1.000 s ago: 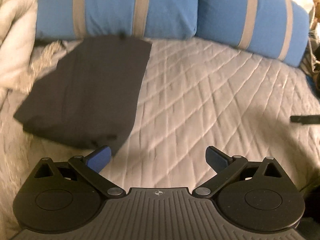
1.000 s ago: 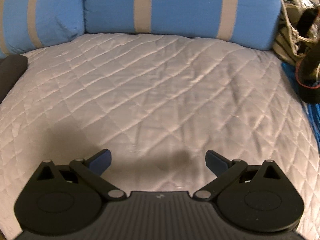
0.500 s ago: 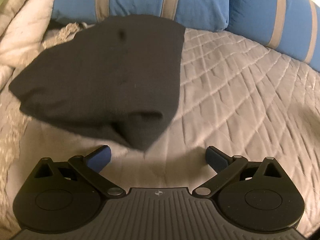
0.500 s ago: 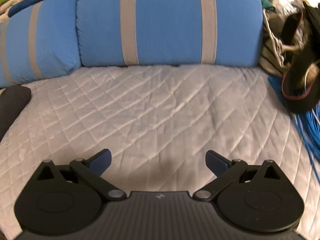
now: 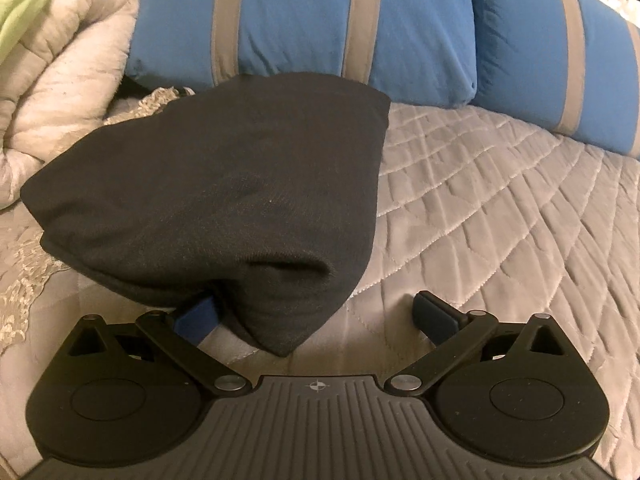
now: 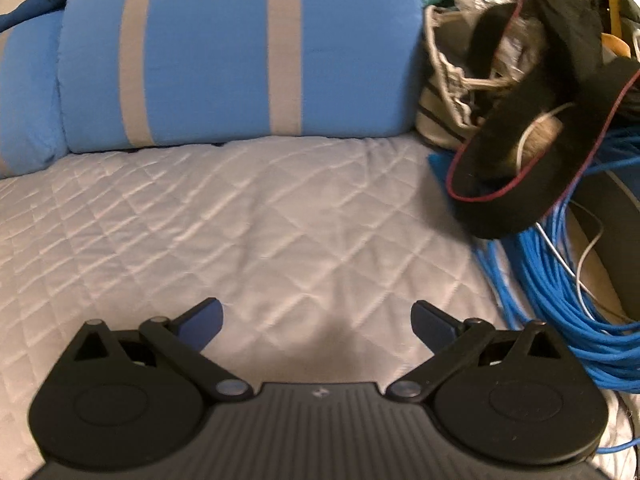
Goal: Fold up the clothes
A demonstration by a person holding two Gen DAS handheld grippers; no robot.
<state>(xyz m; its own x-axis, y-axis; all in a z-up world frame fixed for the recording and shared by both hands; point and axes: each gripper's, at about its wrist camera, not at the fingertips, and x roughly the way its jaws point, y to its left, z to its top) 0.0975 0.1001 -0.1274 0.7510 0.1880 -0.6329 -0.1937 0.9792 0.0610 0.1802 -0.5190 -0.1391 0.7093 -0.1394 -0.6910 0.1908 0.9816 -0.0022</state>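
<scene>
i see a bed with a grey quilted cover. a folded black cloth lies on it. blue pillows with grey stripes sit at the back. a puffy pale blanket lies at one side, blue cable at the other.

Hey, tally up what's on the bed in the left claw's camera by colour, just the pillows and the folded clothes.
Blue pillows with grey stripes: 2, one behind the garment and one to its right
Black folded garment: 1
Total: 3
</scene>
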